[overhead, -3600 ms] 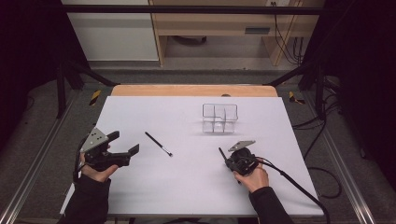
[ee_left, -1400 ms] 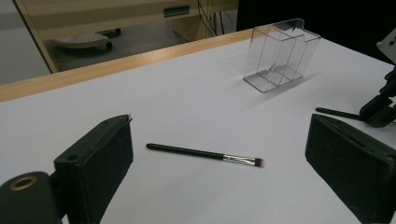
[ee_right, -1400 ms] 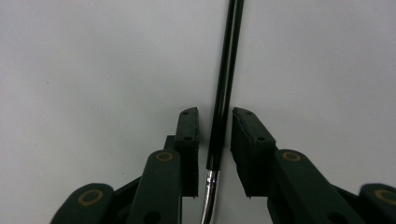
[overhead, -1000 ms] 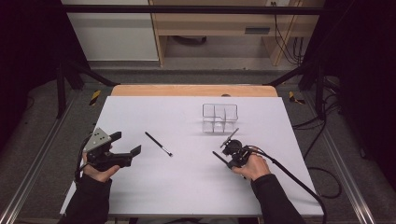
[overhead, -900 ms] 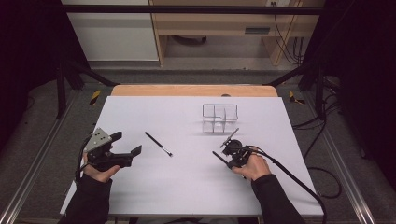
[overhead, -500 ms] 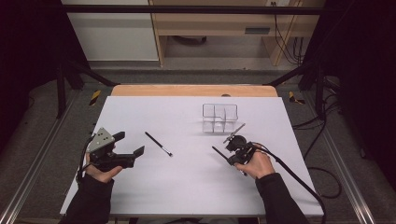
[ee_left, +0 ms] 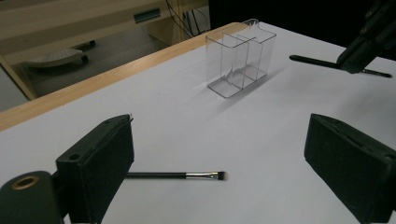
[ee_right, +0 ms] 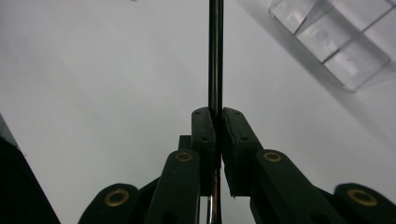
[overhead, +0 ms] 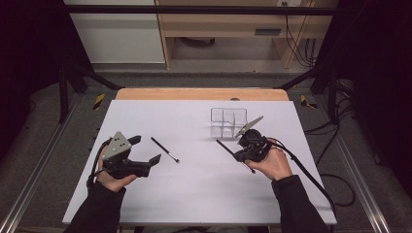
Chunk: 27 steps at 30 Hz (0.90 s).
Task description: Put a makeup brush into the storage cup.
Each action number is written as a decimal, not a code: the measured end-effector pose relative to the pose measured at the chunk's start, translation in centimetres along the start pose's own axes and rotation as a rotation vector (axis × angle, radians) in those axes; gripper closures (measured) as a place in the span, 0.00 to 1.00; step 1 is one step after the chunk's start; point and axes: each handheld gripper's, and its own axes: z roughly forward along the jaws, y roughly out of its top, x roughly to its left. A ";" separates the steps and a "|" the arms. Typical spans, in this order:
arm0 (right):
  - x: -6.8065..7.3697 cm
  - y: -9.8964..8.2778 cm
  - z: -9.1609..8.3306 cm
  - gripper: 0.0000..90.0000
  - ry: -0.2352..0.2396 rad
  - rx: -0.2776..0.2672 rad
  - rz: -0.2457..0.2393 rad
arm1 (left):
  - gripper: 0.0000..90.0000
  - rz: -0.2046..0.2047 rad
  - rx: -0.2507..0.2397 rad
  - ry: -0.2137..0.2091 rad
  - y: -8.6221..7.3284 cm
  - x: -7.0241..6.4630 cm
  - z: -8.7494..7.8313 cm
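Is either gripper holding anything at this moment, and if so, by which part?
The right gripper is shut on a thin black brush, clamped partway along its handle. The left gripper is open and holds nothing; a second brush lies on the table.

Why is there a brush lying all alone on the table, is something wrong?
Nothing looks wrong. That brush lies flat and whole on the white table. The clear organizer stands upright.
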 end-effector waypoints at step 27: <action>2.3 1.5 -1.0 0.93 0.115 -0.015 -0.101 | 0.10 0.303 0.231 -0.042 2.9 -4.4 3.2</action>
